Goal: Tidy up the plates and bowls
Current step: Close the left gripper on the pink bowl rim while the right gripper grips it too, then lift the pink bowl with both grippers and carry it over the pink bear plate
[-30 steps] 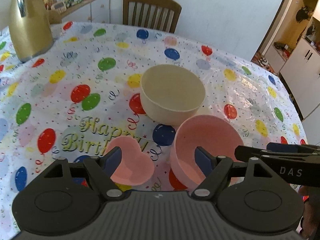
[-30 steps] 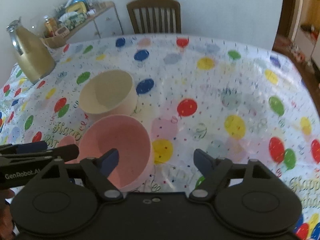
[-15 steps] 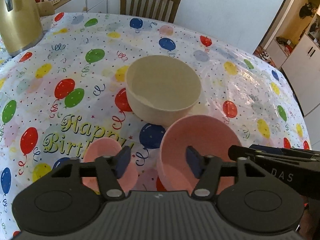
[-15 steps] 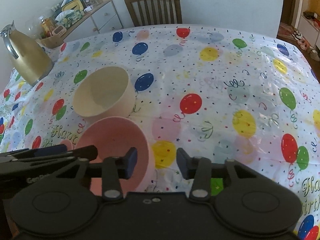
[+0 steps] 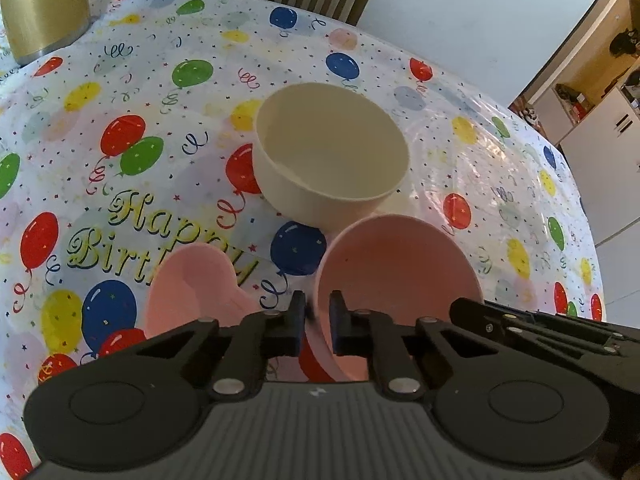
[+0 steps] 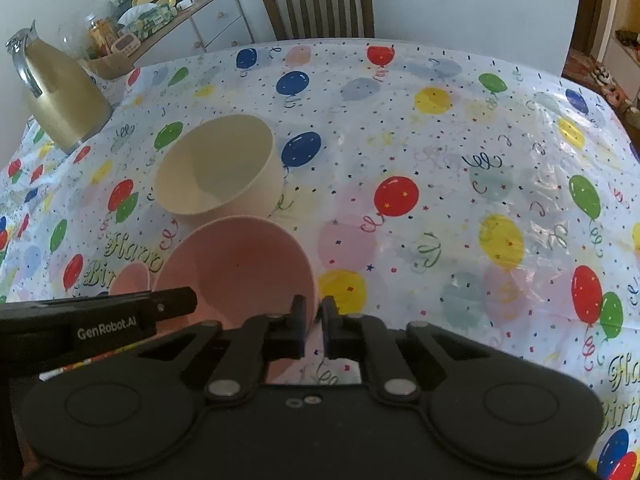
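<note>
A round pink bowl (image 5: 400,280) stands on the balloon tablecloth, with a cream bowl (image 5: 332,160) just behind it. My left gripper (image 5: 318,312) is shut on the pink bowl's left rim. My right gripper (image 6: 314,312) is shut on the same pink bowl (image 6: 236,268) at its right rim. A small pink heart-shaped dish (image 5: 192,292) lies left of the pink bowl. The cream bowl (image 6: 220,168) also shows in the right wrist view.
A gold jug (image 6: 64,96) stands at the table's far left. A wooden chair (image 6: 320,4) is behind the far edge. A sideboard (image 6: 172,12) with clutter is back left. Cupboards (image 5: 600,128) are to the right.
Both grippers went from wide open to shut on opposite rims of the pink bowl. Both cameras moved forward and lower toward it.
</note>
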Demonstrator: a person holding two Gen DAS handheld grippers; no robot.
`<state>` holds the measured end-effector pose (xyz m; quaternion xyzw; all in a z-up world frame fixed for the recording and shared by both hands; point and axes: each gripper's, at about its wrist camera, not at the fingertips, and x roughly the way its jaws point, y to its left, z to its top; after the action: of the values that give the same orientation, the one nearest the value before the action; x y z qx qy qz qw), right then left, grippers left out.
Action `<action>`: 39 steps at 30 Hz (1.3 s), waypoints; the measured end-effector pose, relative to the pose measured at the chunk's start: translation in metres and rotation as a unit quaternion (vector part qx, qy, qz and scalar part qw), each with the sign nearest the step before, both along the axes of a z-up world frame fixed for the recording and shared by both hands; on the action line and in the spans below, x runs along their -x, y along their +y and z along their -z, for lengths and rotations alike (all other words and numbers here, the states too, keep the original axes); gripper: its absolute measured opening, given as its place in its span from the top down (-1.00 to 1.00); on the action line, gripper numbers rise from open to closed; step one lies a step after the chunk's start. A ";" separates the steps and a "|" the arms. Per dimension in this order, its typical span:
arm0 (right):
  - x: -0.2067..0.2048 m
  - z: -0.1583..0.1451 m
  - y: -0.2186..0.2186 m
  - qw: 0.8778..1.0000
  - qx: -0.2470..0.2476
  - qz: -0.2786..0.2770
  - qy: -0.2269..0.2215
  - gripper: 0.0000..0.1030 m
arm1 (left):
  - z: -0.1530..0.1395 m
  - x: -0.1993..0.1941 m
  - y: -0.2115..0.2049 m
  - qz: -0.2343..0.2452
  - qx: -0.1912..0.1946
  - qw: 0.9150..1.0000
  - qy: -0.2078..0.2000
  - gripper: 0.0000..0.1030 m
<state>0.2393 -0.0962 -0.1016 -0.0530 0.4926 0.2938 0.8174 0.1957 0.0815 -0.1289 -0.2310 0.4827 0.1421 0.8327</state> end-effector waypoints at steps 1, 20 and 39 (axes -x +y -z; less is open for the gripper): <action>0.001 0.000 0.000 1.000 0.002 0.001 -0.002 0.88 | 0.000 0.001 0.000 0.001 0.000 1.000 -0.001 0.79; 0.073 -0.032 -0.018 1.000 0.008 0.028 -0.009 0.88 | -0.037 0.067 -0.014 0.037 0.006 0.999 -0.009 0.82; 0.165 -0.029 -0.043 0.998 0.007 0.068 0.005 0.88 | -0.030 0.149 -0.037 0.097 0.005 0.995 0.025 0.82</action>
<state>0.0739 -0.1390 -0.0726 -0.0238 0.5013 0.2343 0.8326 0.0469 0.0442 -0.0985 -0.1835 0.5241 0.0636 0.8292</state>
